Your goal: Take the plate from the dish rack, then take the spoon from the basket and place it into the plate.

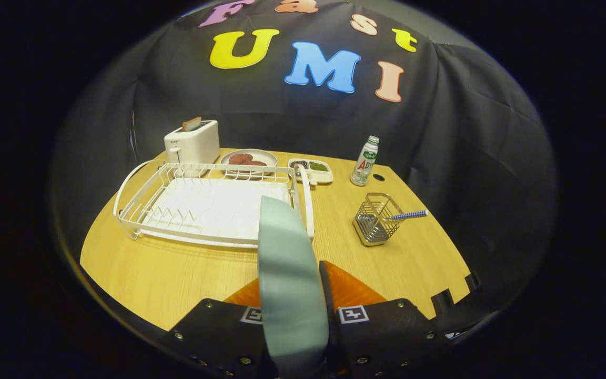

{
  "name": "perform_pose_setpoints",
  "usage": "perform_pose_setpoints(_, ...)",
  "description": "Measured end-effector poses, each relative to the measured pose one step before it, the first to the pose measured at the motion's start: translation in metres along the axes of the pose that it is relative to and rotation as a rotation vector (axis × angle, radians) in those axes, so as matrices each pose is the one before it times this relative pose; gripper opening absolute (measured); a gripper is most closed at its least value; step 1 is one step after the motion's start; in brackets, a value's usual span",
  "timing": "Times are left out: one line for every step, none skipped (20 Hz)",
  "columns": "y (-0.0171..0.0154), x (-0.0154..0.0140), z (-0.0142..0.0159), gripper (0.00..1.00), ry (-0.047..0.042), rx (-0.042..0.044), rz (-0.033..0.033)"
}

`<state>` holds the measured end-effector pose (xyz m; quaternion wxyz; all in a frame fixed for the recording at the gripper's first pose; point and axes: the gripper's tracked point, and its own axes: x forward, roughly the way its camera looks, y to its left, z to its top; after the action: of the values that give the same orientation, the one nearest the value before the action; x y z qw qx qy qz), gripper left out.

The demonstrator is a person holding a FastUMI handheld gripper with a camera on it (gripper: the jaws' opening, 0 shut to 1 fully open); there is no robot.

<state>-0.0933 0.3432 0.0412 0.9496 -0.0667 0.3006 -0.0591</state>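
A pale grey-green plate (287, 273) stands on edge between my fingers, and my gripper (293, 302) is shut on it, holding it above the wooden table (166, 273). The plate's upper rim overlaps the near right corner of the white dish rack (203, 208), which lies beyond the fingers and holds nothing else. To the right, past the fingers, a wire basket (375, 220) stands on the table. A spoon (408, 215) with a blue-and-white striped handle leans out of the basket toward the right.
Behind the rack stand a white toaster (192, 142), a plate of round brown patties (249, 159) and a small divided dish (311, 169). A white bottle (364, 161) stands near a hole in the tabletop. The table's curved edge runs close below the rack.
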Motion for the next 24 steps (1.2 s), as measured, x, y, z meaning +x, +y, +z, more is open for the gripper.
perform_pose_setpoints(0.00075, 0.00235, -0.00542, 0.34, 0.00789, -0.00215, 0.00729)
perform_pose_setpoints(0.00107, 0.00298, -0.00448, 0.34, 0.01033, -0.00042, 0.00933)
perform_pose_setpoints(0.00259, 0.0038, -0.00507, 0.34, 0.01376, 0.00326, 0.01639)
perform_pose_setpoints(0.00277, 0.0026, -0.00514, 0.34, 0.01587, 0.00452, 0.01872)
perform_pose_setpoints(0.00231, 0.00244, -0.00433, 0.34, 0.01176, 0.00807, 0.01552)
perform_pose_setpoints(0.00299, 0.00155, -0.00363, 0.34, 0.01007, 0.01438, 0.01955)
perform_pose_setpoints(0.00403, 0.00165, -0.00521, 0.33, 0.01228, 0.02281, 0.02993)
perform_pose_setpoints(0.00518, 0.00053, -0.00145, 0.33, 0.00041, 0.0371, 0.03836)
perform_pose_setpoints(0.00389, 0.00448, -0.00375, 0.33, 0.01601, 0.03704, 0.03046)
perform_pose_setpoints(0.00328, 0.00176, -0.00221, 0.33, 0.01271, 0.03582, 0.03178)
perform_pose_setpoints(0.00254, 0.00303, -0.00234, 0.33, 0.01361, 0.03575, 0.02772)
perform_pose_setpoints(0.00159, 0.00201, -0.00131, 0.33, 0.00943, 0.03563, 0.02425)
perform_pose_setpoints(0.00156, 0.00356, -0.00187, 0.33, 0.0078, 0.03363, 0.02148)
perform_pose_setpoints(0.00055, 0.00358, -0.00069, 0.33, 0.01004, 0.03514, 0.0203)
perform_pose_setpoints(0.00097, 0.0042, -0.00203, 0.33, 0.00716, 0.03014, 0.01779)
perform_pose_setpoints(-0.00108, 0.00296, -0.00182, 0.33, 0.01204, 0.02191, 0.00703)
perform_pose_setpoints(-0.0034, 0.0039, -0.00029, 0.33, 0.00732, 0.01965, -0.00125)
perform_pose_setpoints(-0.00431, 0.00407, -0.00327, 0.33, 0.02223, 0.01304, -0.0126)
perform_pose_setpoints(-0.00848, 0.00642, -0.007, 0.35, 0.02775, 0.00214, -0.02644)
perform_pose_setpoints(-0.00403, 0.00287, -0.00379, 0.42, 0.01574, 0.0093, -0.00253)
perform_pose_setpoints(0.00198, 0.00299, 0.00247, 0.48, -0.00522, 0.02571, 0.01832)
perform_pose_setpoints(-0.00338, 0.00275, -0.00172, 0.49, 0.00426, 0.01489, -0.00554)
perform_pose_setpoints(-0.00928, 0.00254, -0.00637, 0.5, 0.01746, -0.00368, -0.03465)
perform_pose_setpoints(-0.00771, 0.0014, -0.0019, 0.61, 0.01108, 0.00285, -0.01646)
